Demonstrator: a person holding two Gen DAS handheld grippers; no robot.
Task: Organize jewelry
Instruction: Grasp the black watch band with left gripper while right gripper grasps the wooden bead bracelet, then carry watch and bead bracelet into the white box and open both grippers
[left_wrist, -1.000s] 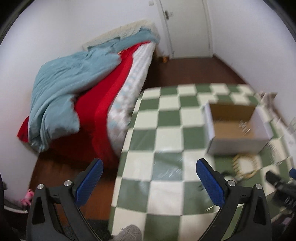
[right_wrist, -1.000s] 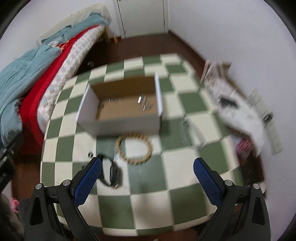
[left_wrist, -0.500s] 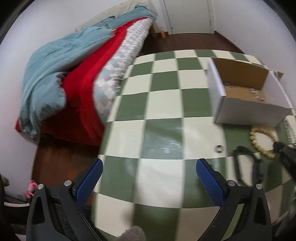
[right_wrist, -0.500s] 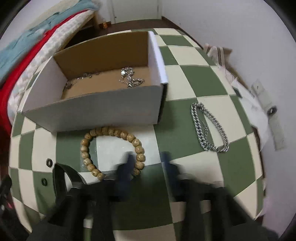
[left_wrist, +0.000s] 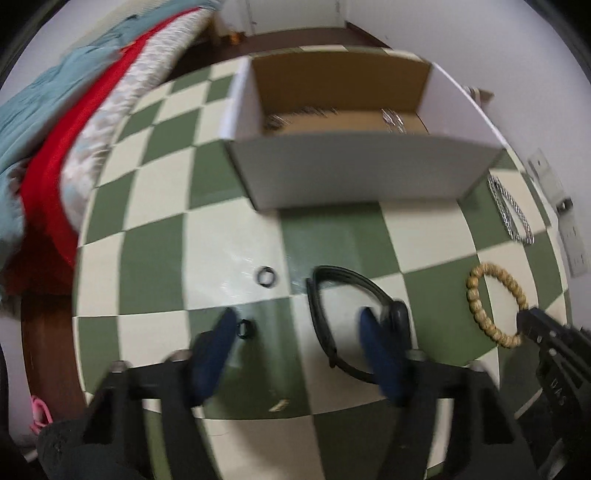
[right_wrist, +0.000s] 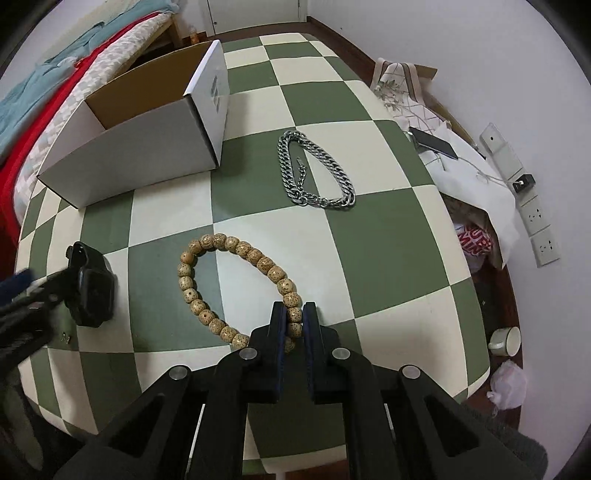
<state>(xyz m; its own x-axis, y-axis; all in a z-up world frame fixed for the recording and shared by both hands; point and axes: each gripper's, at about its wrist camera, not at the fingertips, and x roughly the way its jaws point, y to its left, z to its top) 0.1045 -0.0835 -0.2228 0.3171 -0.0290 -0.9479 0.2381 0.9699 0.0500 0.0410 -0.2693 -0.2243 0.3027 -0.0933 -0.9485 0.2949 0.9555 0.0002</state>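
While its jaws are closing, the left gripper (left_wrist: 299, 325) points steeply down at the green-and-cream checked table (left_wrist: 229, 236) in the left wrist view, blurred by motion. One small dark ring (left_wrist: 246, 328) lies just inside the left blue finger (left_wrist: 218, 343); the black watch (left_wrist: 354, 321), its band looped on the cloth, has its body just beside the right finger. Nothing is pinched between the pads. A second ring (left_wrist: 266, 276) sits a little farther out on a cream square. Beyond stands the white cardboard box (left_wrist: 354, 173), open at the top, with silver pieces dimly visible on its brown floor. At the right edge the right gripper (left_wrist: 526, 326) touches the wooden bead bracelet (left_wrist: 495, 302), and a silver chain (left_wrist: 511, 214) lies past it.

From the right wrist view, the right gripper (right_wrist: 294, 317) stands narrow, clamped on one bead of the wooden bead bracelet (right_wrist: 236, 288), whose loop rests flat on the table (right_wrist: 388, 240). The silver chain (right_wrist: 314, 170) lies well apart, toward the box (right_wrist: 147, 147). At the left, the watch (right_wrist: 90, 288) lies beside the blurred left gripper's fingers.
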